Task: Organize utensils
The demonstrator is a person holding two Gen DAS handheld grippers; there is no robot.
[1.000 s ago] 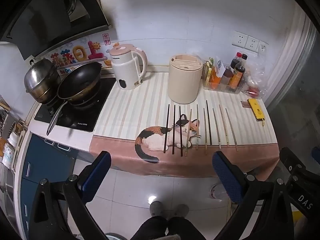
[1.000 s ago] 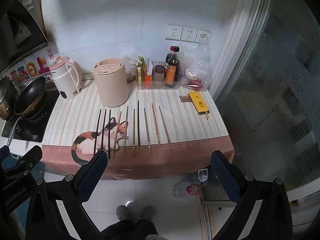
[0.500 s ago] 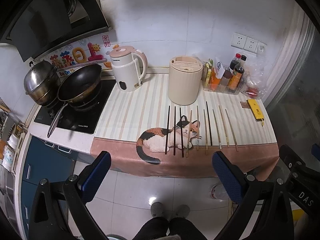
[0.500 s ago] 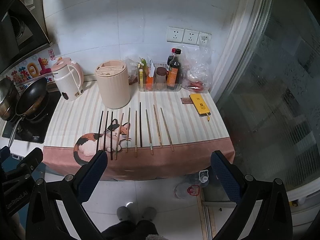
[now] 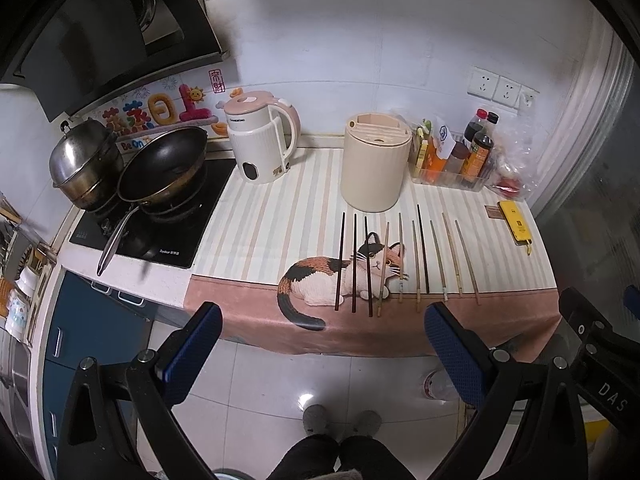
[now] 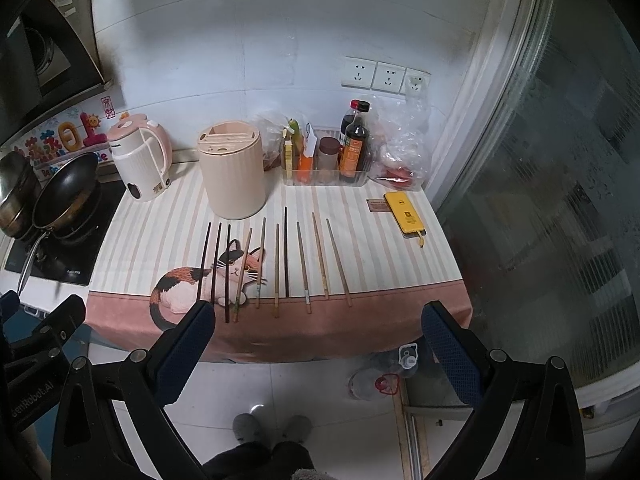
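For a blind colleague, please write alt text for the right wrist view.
Ten loose chopsticks lie in a row on a striped cat-print cloth, in front of a beige utensil holder. The open right gripper hovers before the counter edge, holding nothing.

A counter (image 5: 168, 292) bears a striped cat cloth (image 5: 280, 224), chopsticks (image 5: 400, 258), holder (image 5: 374, 166) and kettle (image 5: 260, 140).

Both grippers up, spread wide, holding nothing.

My left gripper (image 5: 322, 338) hangs with its blue-padded fingers (image 5: 192, 344) far apart; my right gripper (image 6: 316, 336) matches it, pads (image 6: 450, 354) wide. My legs (image 5: 340, 458) and slippered feet show below both.
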